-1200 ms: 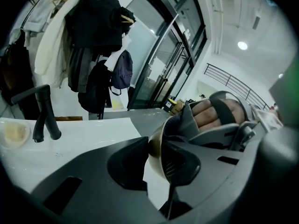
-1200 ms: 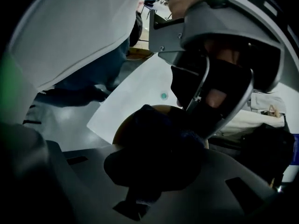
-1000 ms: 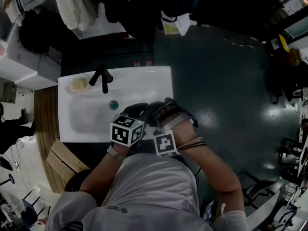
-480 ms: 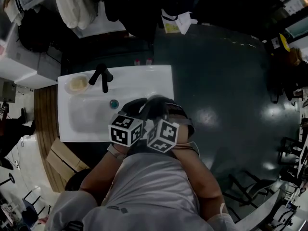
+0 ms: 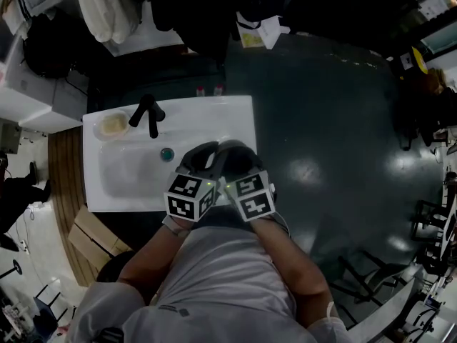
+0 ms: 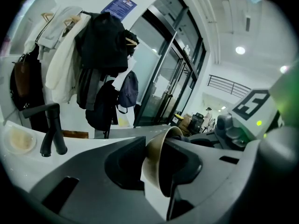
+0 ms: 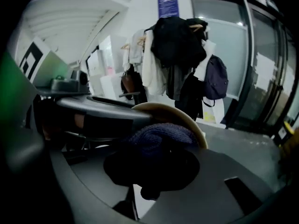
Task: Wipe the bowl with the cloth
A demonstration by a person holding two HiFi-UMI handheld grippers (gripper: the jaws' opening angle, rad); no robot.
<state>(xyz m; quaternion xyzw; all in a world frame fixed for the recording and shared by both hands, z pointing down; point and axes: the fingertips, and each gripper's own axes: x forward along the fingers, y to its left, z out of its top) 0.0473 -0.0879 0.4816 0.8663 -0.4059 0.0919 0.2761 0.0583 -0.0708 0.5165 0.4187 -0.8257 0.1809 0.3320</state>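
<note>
both arms are reaching forward, the left forearm [image 5: 151, 254] and right forearm [image 5: 289, 252] angling in toward each other, so the two grippers are sitting side by side with their marker cubes [image 5: 190, 196] just about touching. the left gripper [image 5: 198, 157] is clamping its jaws on the wall of the bowl [image 6: 157, 149], gripping it up on edge. the right gripper [image 5: 240, 157] is pinching the bunched dark cloth [image 7: 161, 137] between its jaws and pressing it into the bowl's inside, right beside the left gripper.
</note>
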